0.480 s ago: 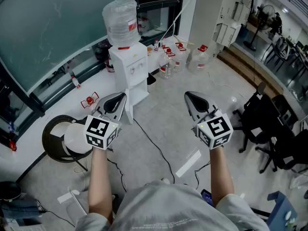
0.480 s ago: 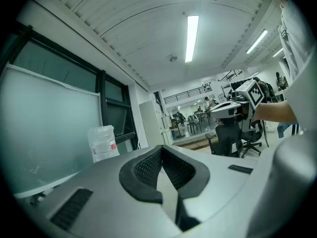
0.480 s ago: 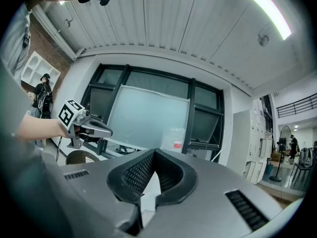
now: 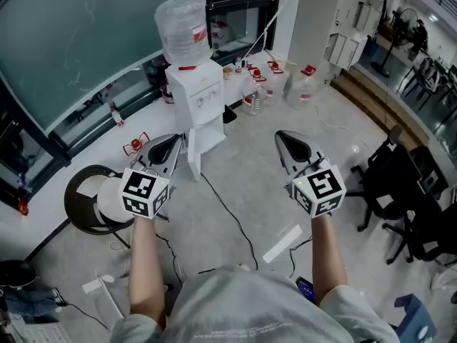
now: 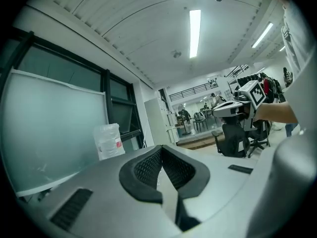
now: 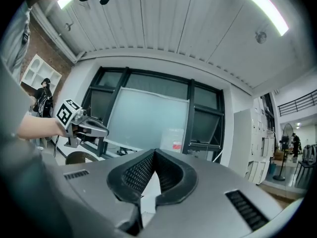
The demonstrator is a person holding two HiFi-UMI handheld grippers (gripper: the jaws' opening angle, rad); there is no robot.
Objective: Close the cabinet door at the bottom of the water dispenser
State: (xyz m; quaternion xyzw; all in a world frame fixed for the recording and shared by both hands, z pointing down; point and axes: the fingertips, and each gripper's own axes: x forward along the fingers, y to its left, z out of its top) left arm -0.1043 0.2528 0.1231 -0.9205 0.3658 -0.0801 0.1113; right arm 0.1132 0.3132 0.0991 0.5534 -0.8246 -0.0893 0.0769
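Pale tiled office floor [image 4: 235, 184], glass wall behind, and there's the water dispenser [image 4: 196, 98] with its bottle [image 4: 184, 28] on top. Its bottom cabinet door [image 4: 193, 156] hangs open, swung out toward us. Left gripper [image 4: 171, 145] is clenched on nothing, just short of the door; right gripper [image 4: 285, 141] likewise pinched empty, well apart. Nothing done yet, I'd say: the push is all to come.

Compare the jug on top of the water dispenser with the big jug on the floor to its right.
The jug on the dispenser sits raised, neck down in the white water dispenser; the floor jug stands upright. The mounted one shows a red label on its side; the floor one a red top. Both are clear plastic.
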